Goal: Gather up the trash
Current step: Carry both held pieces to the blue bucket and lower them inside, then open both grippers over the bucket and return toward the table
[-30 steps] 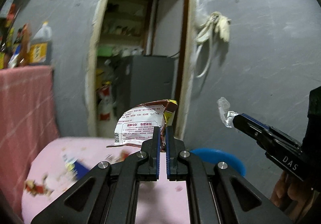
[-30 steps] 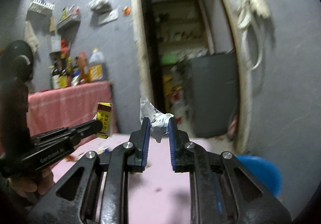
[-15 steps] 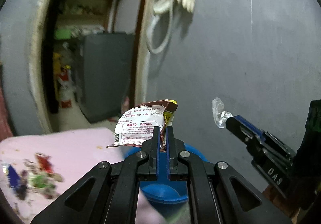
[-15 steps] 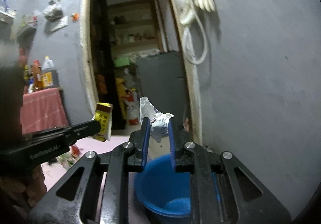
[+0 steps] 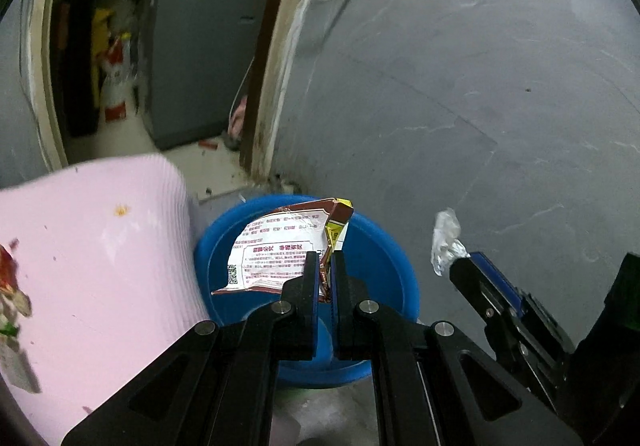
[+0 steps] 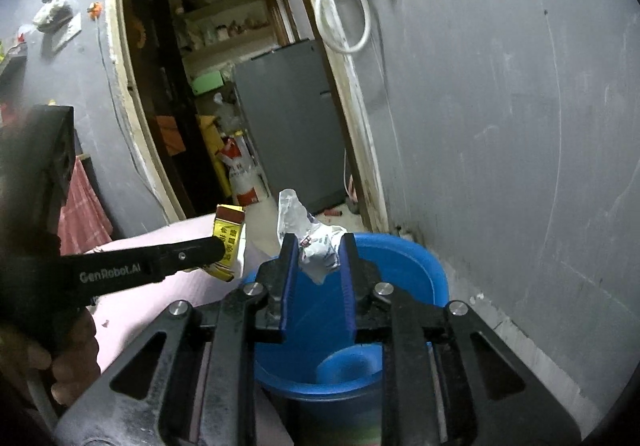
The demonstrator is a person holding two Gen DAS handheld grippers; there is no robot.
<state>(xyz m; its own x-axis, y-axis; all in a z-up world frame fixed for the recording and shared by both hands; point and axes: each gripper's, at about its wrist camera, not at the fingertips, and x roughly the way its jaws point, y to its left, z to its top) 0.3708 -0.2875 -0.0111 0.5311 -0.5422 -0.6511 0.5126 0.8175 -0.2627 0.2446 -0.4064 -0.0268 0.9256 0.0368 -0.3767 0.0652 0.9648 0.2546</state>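
My left gripper is shut on a torn snack wrapper, white with red print and a brown and yellow edge, held above a blue bucket. My right gripper is shut on a crumpled clear plastic wrapper, also held over the blue bucket. The right gripper shows at the right of the left wrist view with its plastic wrapper. The left gripper shows in the right wrist view with the snack wrapper.
A pink cloth-covered table stands left of the bucket, with scraps of trash at its left edge. A grey wall rises behind the bucket. A doorway opens onto a grey cabinet.
Both grippers have swung right and down from over the pink table to above the blue bucket, each still holding its wrapper.
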